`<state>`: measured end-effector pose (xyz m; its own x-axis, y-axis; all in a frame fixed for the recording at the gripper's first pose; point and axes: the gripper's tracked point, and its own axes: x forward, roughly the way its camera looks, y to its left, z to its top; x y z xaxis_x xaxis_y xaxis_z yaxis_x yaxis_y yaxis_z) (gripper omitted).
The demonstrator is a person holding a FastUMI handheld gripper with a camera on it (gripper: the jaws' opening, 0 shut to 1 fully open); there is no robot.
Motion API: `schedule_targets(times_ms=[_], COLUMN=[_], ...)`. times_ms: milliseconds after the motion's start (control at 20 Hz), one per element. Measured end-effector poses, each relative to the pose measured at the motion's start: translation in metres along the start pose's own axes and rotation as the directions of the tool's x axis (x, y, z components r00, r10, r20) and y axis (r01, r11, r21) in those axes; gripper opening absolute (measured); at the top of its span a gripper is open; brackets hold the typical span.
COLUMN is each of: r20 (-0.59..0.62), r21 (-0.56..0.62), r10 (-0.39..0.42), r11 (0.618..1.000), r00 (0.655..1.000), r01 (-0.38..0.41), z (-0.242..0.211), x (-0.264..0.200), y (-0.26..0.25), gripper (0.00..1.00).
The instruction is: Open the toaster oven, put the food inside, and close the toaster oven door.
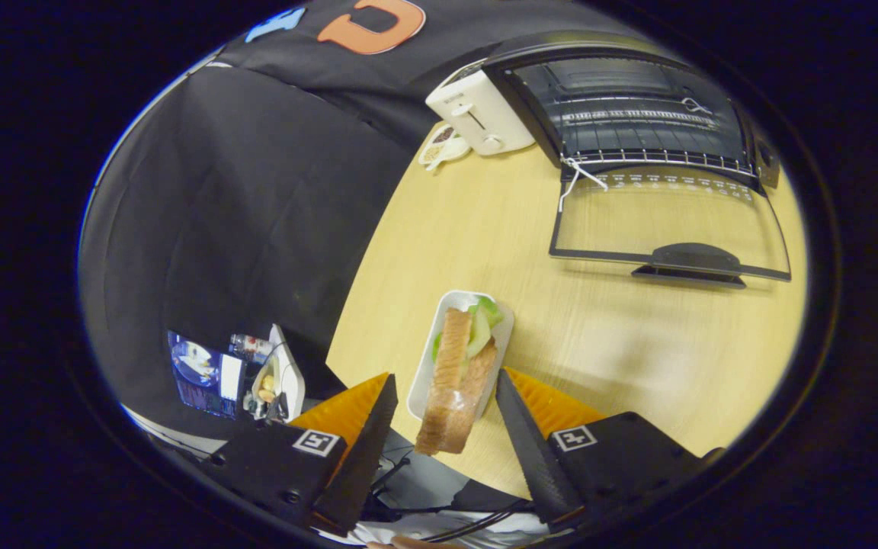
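Gripper [445, 400] hangs over the near edge of the wooden table [622, 343], fingers spread wide apart, nothing clamped. The sandwich [456, 381] sits right betw. them: two bread slices stood on edge w/ green filling poking out the far end, resting on a small white tray [501, 324]. Near end of the bread sticks out past the tray and over the table edge. Neither finger seems to be touching the bread; small gaps show on both sides.

Further back and to the right, the toaster oven [622, 107] stands w/ its door [668, 221] swung fully down, glass panel lying flat over the tabletop, dark handle [687, 259] on its near edge. Wire rack [637, 126] visible inside. A bit of white string [580, 179] hangs at the left hinge corner.

Just left of the oven: a white pop-up toaster [479, 113], and beside it a small dish [439, 145] w/ a spoon.

Off the table's left side, lower down, some clutter [237, 374], too small to tell what it is.
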<state>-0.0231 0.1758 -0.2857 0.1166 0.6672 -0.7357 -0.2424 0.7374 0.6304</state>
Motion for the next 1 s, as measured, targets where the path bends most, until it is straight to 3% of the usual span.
schedule_targets(times_ms=[100, 350, 550, 800, 1000], r20=[-0.003, -0.024, -0.028, 0.012, 0.116], r21=[0.033, 0.038, 0.018, 0.014, 0.056], r10=[0.018, 0.021, 0.028, 0.096, 0.223], r11=[0.999, 0.999, 0.999, 0.995, 0.971], r00=[1.0, 0.999, 0.999, 0.995, 0.968], r01=[-0.017, -0.02, -0.028, -0.096, -0.23], z=[0.004, -0.003, -0.01, -0.01, 0.011], x=[0.002, 0.005, 0.001, -0.017, -0.042], y=[-0.003, -0.003, 0.001, 0.015, 0.028], gripper=[0.78, 0.5, 0.44, 0.35, 0.34])
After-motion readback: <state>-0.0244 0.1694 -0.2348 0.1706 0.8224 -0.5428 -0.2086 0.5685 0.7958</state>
